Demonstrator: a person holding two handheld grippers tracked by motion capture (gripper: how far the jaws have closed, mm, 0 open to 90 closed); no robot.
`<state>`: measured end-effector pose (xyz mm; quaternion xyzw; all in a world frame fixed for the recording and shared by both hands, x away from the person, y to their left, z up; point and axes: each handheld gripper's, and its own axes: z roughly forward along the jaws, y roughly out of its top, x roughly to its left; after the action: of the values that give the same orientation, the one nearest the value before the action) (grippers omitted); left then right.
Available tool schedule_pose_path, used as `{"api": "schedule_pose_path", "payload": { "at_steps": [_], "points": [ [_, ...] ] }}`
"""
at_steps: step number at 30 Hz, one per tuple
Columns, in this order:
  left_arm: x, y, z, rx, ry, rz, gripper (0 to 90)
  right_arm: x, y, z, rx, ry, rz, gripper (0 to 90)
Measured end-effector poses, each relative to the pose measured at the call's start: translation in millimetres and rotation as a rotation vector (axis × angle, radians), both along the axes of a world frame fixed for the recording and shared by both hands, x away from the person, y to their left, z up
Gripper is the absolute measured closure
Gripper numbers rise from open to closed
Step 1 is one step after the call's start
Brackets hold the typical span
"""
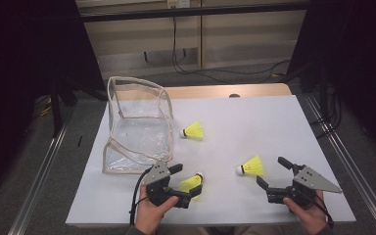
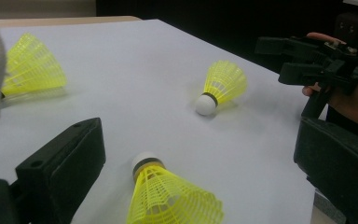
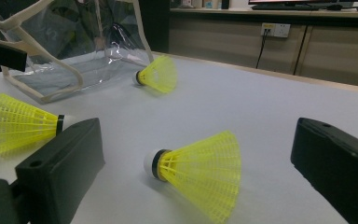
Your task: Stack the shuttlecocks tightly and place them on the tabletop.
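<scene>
Three yellow shuttlecocks with white cork tips lie on the white table top (image 1: 254, 127). The nearest one (image 1: 192, 183) (image 2: 168, 196) lies between the jaws of my left gripper (image 1: 185, 185) (image 2: 200, 140), which is open and not touching it. A second shuttlecock (image 1: 251, 167) (image 3: 200, 170) rests just in front of my right gripper (image 1: 272, 172) (image 3: 198, 133), also open, with the cork pointing left. The third shuttlecock (image 1: 194, 130) (image 3: 158, 74) lies farther back beside a clear plastic bag (image 1: 137, 127) (image 3: 51, 56).
The clear bag with cream piping stands open at the table's left, its mouth facing the shuttlecocks. A wooden strip (image 1: 225, 91) runs along the far edge. Metal rails (image 1: 342, 156) flank the table. The right half of the white top is bare.
</scene>
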<state>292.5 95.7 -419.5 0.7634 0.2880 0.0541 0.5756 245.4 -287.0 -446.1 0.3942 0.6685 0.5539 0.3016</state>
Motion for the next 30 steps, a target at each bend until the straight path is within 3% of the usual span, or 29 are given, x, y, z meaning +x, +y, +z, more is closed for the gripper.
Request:
{"api": "schedule_pose_path", "payload": {
  "at_steps": [15, 21, 30],
  "points": [
    [4.3, -25.7, 14.2, -0.002, 0.04, -0.022, 2.1, -0.5, -0.8, 0.3, -0.003, 0.0, -0.003, 1.9],
    [11.1, -40.2, 18.8, 0.013, 0.058, -0.036, 2.2, -0.1, -0.8, 0.1, -0.002, 0.001, -0.003, 1.9],
    [22.2, -48.9, 29.0, 0.024, 0.065, -0.029, 2.3, 0.3, -1.9, -0.3, -0.004, 0.001, -0.005, 2.1]
  ]
}}
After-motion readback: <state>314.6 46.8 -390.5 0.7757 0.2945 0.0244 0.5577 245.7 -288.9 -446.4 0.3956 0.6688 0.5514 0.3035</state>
